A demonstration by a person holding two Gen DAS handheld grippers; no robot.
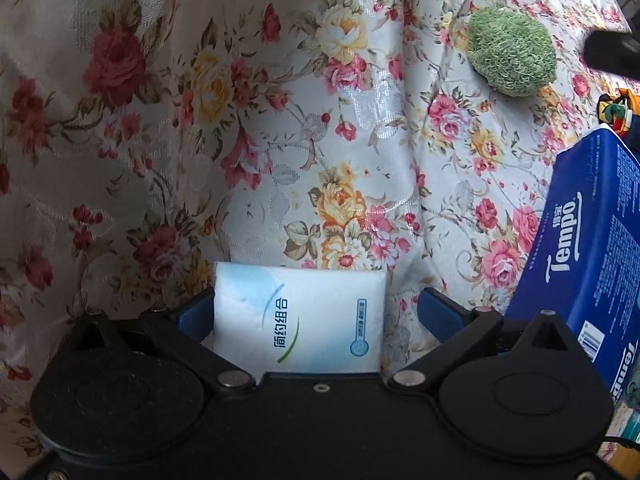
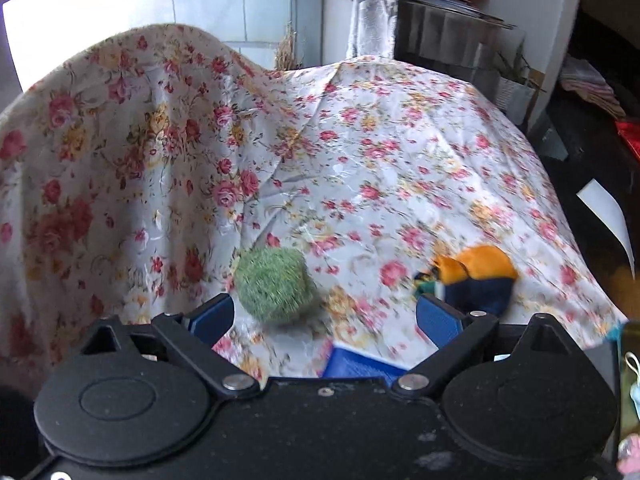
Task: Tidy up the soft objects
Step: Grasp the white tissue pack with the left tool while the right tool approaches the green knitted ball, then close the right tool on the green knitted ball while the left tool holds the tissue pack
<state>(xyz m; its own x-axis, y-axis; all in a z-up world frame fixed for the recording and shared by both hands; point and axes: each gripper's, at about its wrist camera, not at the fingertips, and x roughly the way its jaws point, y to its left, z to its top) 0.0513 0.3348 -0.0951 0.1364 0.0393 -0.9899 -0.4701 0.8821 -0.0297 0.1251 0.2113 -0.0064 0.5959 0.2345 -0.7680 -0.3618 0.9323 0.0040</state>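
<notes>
A white tissue pack [image 1: 298,322] lies between the fingers of my left gripper [image 1: 316,312]; the left finger touches it, the right finger stands apart, so the gripper is open. A fuzzy green ball [image 1: 512,51] lies far right on the floral cloth [image 1: 240,120]. A blue Tempo tissue pack [image 1: 580,248] lies at the right. My right gripper [image 2: 324,316] is open, just behind the green ball [image 2: 276,286]. An orange and navy soft toy [image 2: 476,278] lies to its right. A blue pack corner [image 2: 360,362] shows under the right gripper.
The floral cloth [image 2: 360,160] rises into a draped hump at the left and back. The table edge drops off at the right, near dark furniture [image 2: 592,160] and a white sheet [image 2: 608,212]. The other gripper's dark tip [image 1: 612,54] shows at the right edge.
</notes>
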